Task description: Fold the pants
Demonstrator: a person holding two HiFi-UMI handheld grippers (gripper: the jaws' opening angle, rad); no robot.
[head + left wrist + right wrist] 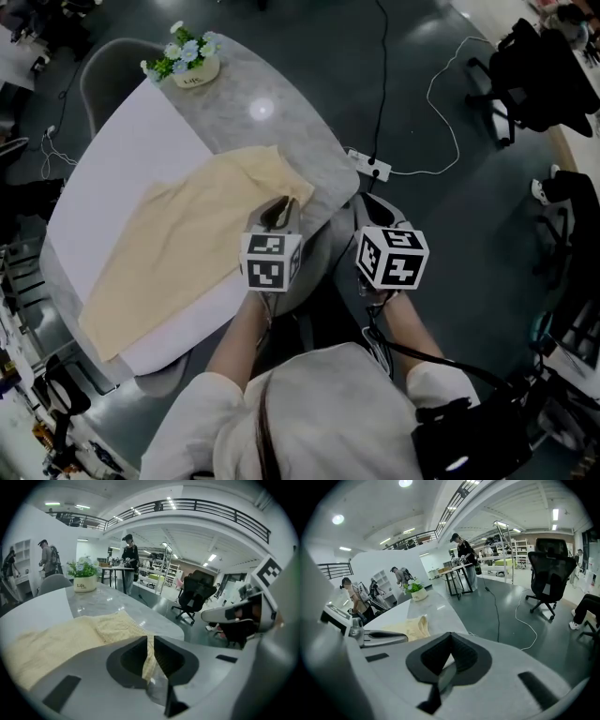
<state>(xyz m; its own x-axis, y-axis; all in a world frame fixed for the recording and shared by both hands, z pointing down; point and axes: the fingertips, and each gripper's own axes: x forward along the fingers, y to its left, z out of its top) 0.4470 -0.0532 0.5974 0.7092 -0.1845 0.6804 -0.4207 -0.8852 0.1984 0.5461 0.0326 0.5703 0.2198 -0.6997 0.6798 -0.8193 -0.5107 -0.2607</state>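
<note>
As the left tongs (151,639) sit clamped on a thin ridge of the cream pants (187,253), we log the grip as narrow, with only a strip of cloth between the pads. The right tongs (450,637) are closed together with nothing between them that we can see. They hang just beside the left pair, off the rim and over the floor.

Position of the pants: spread flat and slantwise across the worktop (281,112). One end lies at the near-left. The held corner is raised at the rounded near-right rim.

Step in hand, our judgement: taking up one end to carry it over the other.
- Open the right tongs and take a second point along the same edge, so that edge lifts level rather than from one corner.
- Keep the lift low and lay the edge onto its mate before letting go.
- A pinch this thin may slip under the cloth's weight, so a deeper bite is advisable.

Edges and room: the held corner sits close to the rim, so any pull toward us risks dragging cloth off. The bare white half beyond the pants gives room for the fold. The flower pot (192,61) stands well apart at the far end. A power strip (370,167) with its cable lies on the floor to the right.
</note>
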